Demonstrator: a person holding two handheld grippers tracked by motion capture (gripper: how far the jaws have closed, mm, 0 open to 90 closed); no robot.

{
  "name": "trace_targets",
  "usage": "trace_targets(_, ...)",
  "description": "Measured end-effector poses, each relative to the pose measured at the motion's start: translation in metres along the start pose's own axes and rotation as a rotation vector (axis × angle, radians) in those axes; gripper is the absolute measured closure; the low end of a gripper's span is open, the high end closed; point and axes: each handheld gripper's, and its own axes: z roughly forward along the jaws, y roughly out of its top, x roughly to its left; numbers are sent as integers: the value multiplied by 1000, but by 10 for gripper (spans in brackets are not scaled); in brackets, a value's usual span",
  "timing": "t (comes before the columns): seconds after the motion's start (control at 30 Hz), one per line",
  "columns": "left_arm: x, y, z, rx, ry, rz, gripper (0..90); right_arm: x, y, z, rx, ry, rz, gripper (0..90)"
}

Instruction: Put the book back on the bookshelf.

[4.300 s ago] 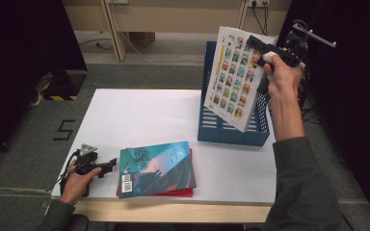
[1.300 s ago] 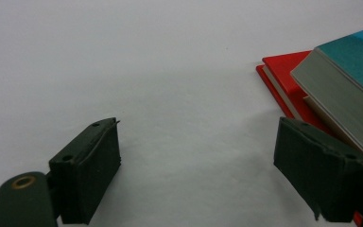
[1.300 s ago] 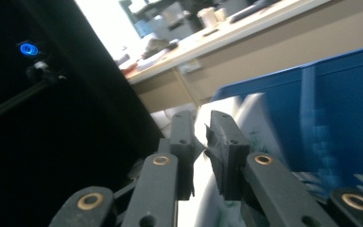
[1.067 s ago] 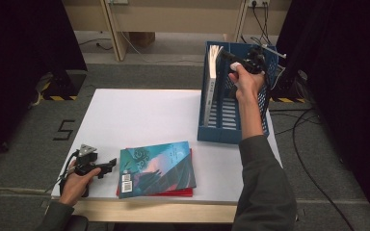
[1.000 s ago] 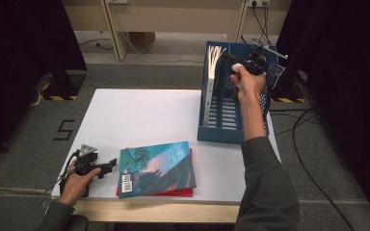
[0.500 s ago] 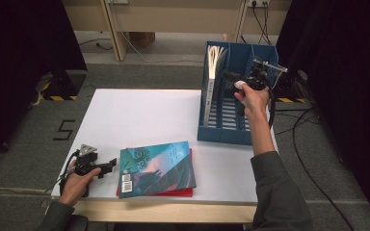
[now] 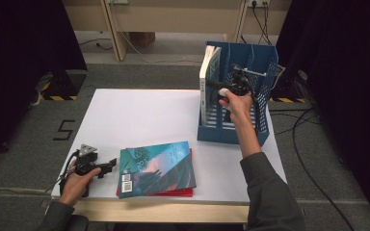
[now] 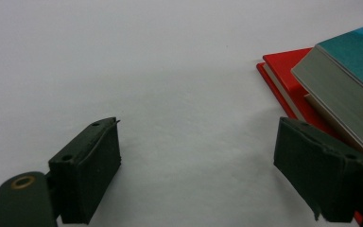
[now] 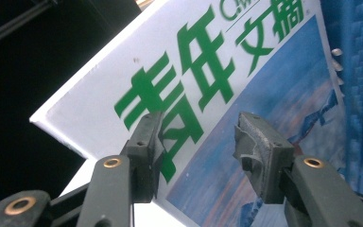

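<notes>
From the high view I see my right hand-held gripper point(image 7: 231, 85) up at about two o'clock on the table point(image 7: 139, 115), reaching into the blue file rack point(image 7: 265, 72). Its jaws have just been opening and now stand apart with nothing pressed between them. In the right gripper view the right hand-held gripper point(image 9: 196, 142) looks straight at the magazine point(image 9: 246, 109), whose cover carries large green characters over a blue sky picture; the pads hang in front of that cover and I cannot tell whether they brush it. The magazine point(image 7: 211, 72) stands upright in the rack's leftmost slot, leaning against the left wall.

My left hand-held gripper point(image 7: 107, 166) rests at about seven o'clock on the table, jaws spread wide and empty. In the left gripper view the left hand-held gripper point(image 8: 198, 170) shows bare white table between its pads, and the right pad sits just beside the book stack. That stack lies near six o'clock: a teal book point(image 7: 156, 166) flat on top of a red book point(image 7: 183, 192), whose edge peeks out beneath.
</notes>
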Motion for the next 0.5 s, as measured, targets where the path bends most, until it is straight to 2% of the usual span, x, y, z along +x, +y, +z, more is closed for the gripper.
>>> trace_targets(0.17,0,0,0,0,-1,-1,144,3,-2,8,26,-6,11,492)
trace_targets(0.27,1,0,0,-4,-6,-6,147,2,-1,6,18,-12,6,453)
trace_targets(0.3,1,0,0,-4,-5,-6,147,1,-1,1,23,-8,14,435)
trace_targets(0.5,1,0,0,-4,-5,-7,146,-8,-10,-24,25,-2,-27,407)
